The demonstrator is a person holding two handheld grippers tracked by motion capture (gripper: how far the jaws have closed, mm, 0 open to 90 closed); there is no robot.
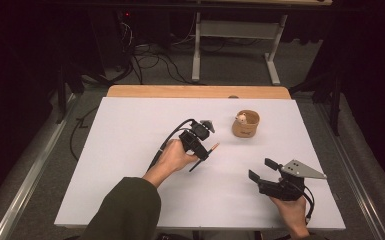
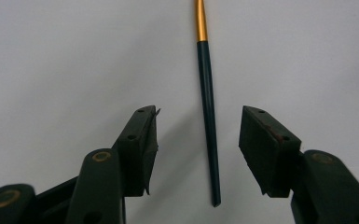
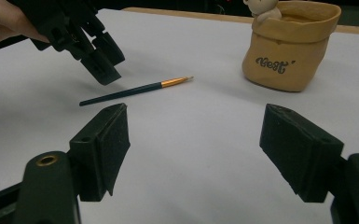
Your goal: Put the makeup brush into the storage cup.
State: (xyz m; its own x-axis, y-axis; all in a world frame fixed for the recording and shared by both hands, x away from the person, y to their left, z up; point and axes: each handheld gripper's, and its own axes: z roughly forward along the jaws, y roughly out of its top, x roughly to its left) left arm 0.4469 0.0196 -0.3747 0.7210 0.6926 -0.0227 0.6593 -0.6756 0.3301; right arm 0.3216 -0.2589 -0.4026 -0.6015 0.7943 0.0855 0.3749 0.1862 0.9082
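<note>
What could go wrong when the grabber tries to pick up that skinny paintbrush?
1. The paintbrush is thin and lies flat on the white table, so the open left gripper might pinch only the table, or the brush might roll away.
2. It sits nearer one jaw than the other, so closing could push it sideways.
3. The tan pot stands close by; a swinging brush might bump it.
</note>
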